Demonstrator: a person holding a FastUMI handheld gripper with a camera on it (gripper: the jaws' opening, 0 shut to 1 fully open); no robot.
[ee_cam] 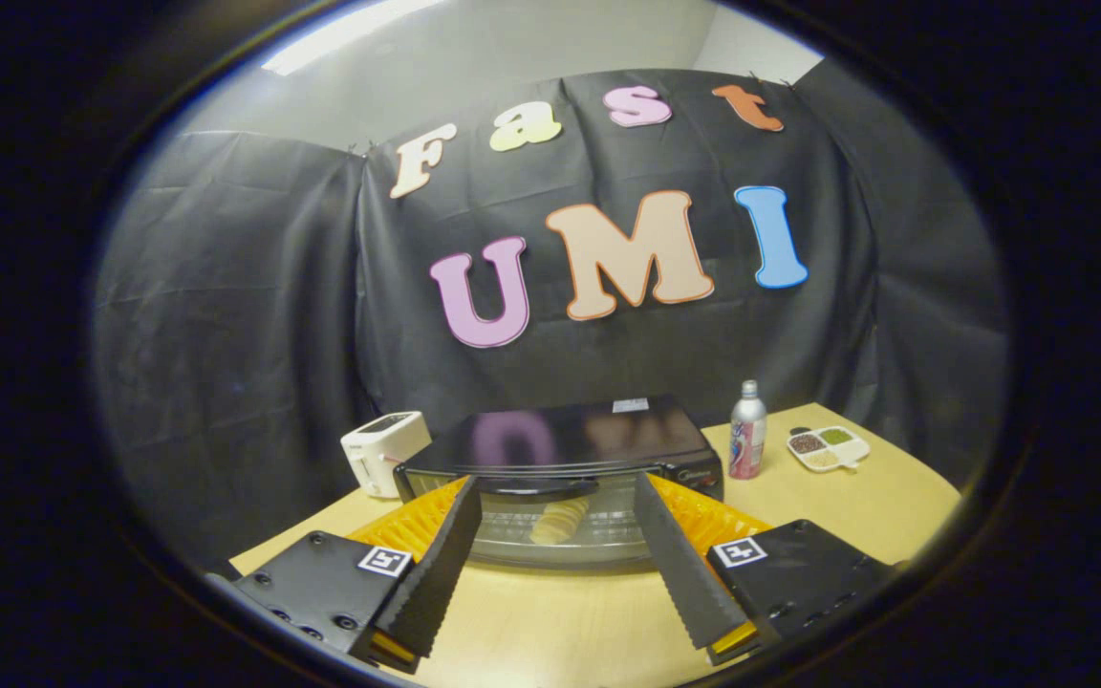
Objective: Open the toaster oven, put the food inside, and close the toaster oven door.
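1. The gripper (558, 497) is seen nearest, its fingers (436, 573) spread wide apart with nothing pinched; the tips are level with the oven door, one toward each end of its handle; contact cannot be told.
2. A wooden table (570, 621) is seen bare below the fingers.
3. Just ahead, the oven (560, 449) is set on the table; its glass door (550, 535) appears shut or nearly so, with the dark handle (539, 487) along its top edge; the food (560, 523), a pale piece, is seen through the glass, inside on the rack.
4. A white toaster (383, 451) is placed just left of the oven.
5. To the right, a bottle (747, 430) is stood upright beside the oven; further right a dish (829, 447) of divided compartments is laid.
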